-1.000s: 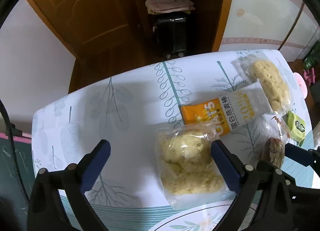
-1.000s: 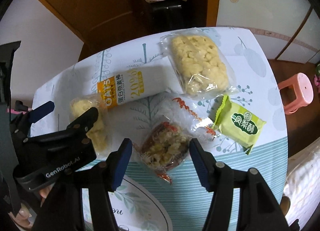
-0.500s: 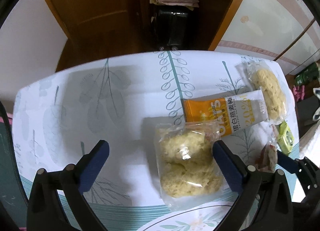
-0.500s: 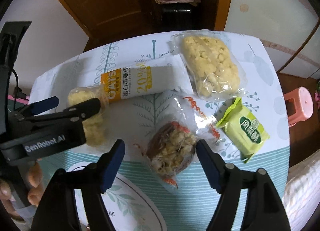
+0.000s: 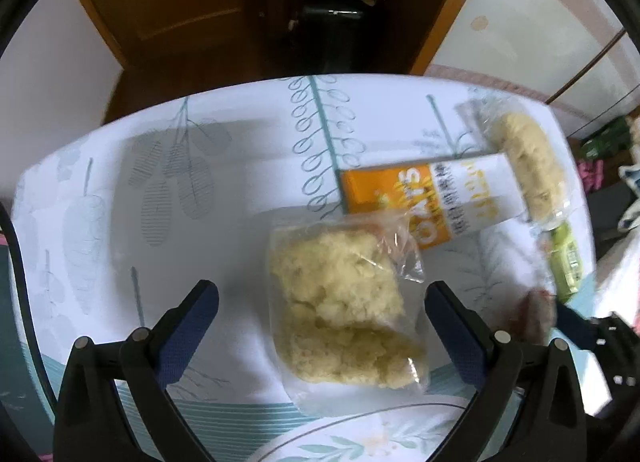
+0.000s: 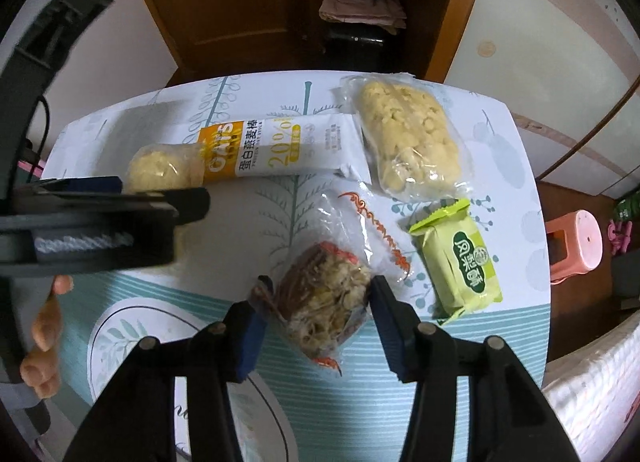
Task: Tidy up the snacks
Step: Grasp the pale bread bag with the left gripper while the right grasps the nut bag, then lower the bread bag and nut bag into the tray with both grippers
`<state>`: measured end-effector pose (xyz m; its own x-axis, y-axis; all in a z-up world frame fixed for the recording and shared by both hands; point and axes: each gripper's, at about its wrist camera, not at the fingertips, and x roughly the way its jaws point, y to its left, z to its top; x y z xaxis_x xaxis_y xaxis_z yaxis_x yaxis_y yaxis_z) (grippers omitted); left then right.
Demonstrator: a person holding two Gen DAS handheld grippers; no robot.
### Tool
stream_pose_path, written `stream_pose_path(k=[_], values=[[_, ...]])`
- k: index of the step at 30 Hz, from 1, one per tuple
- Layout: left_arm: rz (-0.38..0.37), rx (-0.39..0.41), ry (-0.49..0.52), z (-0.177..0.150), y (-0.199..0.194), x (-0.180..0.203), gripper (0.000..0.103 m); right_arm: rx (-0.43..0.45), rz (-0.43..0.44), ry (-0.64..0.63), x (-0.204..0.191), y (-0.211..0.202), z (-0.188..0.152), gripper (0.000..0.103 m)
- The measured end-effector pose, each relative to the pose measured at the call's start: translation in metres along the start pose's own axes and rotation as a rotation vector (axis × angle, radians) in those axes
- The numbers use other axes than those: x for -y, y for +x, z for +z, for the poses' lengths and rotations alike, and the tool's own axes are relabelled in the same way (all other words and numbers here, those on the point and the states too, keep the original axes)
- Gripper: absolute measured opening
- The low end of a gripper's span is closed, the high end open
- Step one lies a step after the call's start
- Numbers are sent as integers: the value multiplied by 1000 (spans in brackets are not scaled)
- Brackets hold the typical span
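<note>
Several wrapped snacks lie on the leaf-print table [image 5: 224,198]. My left gripper [image 5: 320,322] is open and points down. A clear bag of yellow crumbly cake [image 5: 340,310] lies between its fingers, close to the right one and untouched. Beyond it are an orange and white oat bar [image 5: 432,198] and a second yellow cake bag [image 6: 408,138]. My right gripper [image 6: 316,318] is closing around a brown and pale snack in a clear wrapper [image 6: 324,302]. Its right pad is at the wrapper and its left pad is a sliver off. A green packet [image 6: 460,262] lies to the right.
A round leaf-patterned plate [image 6: 132,342] sits at the table's near edge. A hand [image 6: 44,322] holds the left gripper at the left of the right wrist view. A pink stool [image 6: 576,250] stands past the right edge, and a wooden cabinet [image 6: 248,2] stands behind the table.
The right jaws have narrowed around the brown snack. Both views have rolled a little. The left gripper has stayed open over the cake bag.
</note>
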<state>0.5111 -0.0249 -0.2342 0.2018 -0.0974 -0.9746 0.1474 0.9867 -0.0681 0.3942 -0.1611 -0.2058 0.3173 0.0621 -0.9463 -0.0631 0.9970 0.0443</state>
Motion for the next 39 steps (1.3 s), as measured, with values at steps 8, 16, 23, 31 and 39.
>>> stream_pose_path(k=[8, 16, 23, 31, 39], values=[[62, 87, -13, -13, -29, -3, 49, 30, -3, -11, 1, -13, -8, 50], [108, 224, 42, -57, -145, -8, 48, 118, 1, -23, -8, -92, -36, 50], [80, 358, 146, -153, -265, -1, 48, 242, 30, -31, -28, -191, -88, 50], [9, 463, 193, -270, -360, 8, 48, 392, 124, -38, -59, -294, -181, 50], [-22, 544, 156, -355, -395, 10, 48, 519, 248, -18, -74, -337, -260, 50]])
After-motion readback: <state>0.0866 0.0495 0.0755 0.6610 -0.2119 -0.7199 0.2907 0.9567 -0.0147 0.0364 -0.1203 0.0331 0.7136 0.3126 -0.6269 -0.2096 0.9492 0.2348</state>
